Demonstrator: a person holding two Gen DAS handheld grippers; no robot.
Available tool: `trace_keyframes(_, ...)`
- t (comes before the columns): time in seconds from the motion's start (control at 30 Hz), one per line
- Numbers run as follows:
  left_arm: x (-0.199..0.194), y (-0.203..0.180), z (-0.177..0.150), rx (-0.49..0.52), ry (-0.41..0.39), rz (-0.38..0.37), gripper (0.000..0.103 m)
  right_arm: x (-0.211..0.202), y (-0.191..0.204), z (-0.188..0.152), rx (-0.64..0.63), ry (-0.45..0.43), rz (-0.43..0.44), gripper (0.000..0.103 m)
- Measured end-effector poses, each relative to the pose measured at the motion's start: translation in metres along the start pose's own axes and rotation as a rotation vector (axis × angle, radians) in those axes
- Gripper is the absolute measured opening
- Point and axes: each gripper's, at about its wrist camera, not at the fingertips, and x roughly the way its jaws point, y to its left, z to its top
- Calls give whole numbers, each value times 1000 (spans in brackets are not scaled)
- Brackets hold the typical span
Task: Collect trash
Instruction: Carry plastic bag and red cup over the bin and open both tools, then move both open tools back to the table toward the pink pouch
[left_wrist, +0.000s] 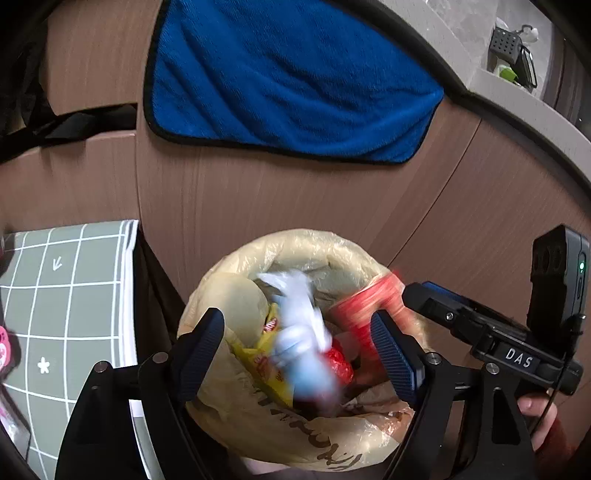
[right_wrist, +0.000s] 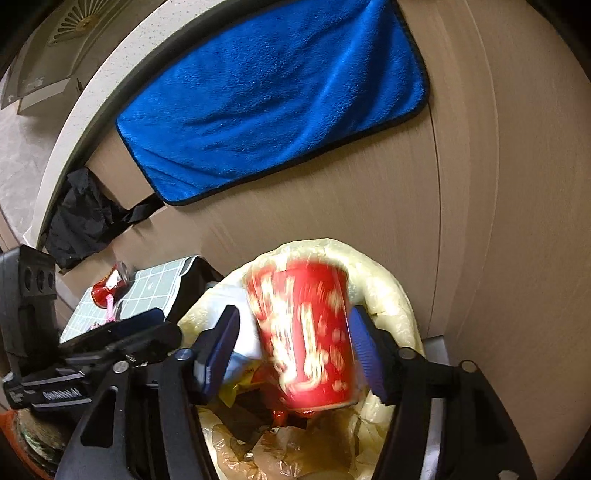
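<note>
A bin lined with a beige plastic bag (left_wrist: 225, 291) sits against the brown cabinet, holding yellow and red wrappers. My left gripper (left_wrist: 295, 325) hovers open over it. A crumpled white and pale blue wrapper (left_wrist: 303, 339), blurred, is between the fingers and touches neither pad. My right gripper (right_wrist: 295, 317) is open above the same bag (right_wrist: 384, 280). A red paper cup with white print (right_wrist: 306, 339), blurred and upright, is between its pads with a gap on the left side. The cup (left_wrist: 365, 299) also shows at the bag's right rim in the left wrist view.
A blue towel (left_wrist: 291, 77) hangs on the cabinet front above the bin. A grey gridded box (left_wrist: 70, 295) stands left of the bin, with a small red object (right_wrist: 109, 286) on it. A black bag (right_wrist: 81, 218) hangs from a cabinet gap.
</note>
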Motion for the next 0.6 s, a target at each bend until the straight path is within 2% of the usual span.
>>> trace_keyframes(0.23,-37,21,6,-58,-75,41,84,-12,0,2,8,-29,-32,64)
trace_keyframes(0.4,-73,50,2,-97,-132,132,85,-21,12,5,-6,-36,-20,64)
trace_keyframes(0.5,-97,72,-8,-105,-152,220,85,-23,32,8,-47,-46,-8,64)
trace_keyframes(0.6,-112,94,-18,-121,-126,264,85,-21,56,9,-91,-53,19,64)
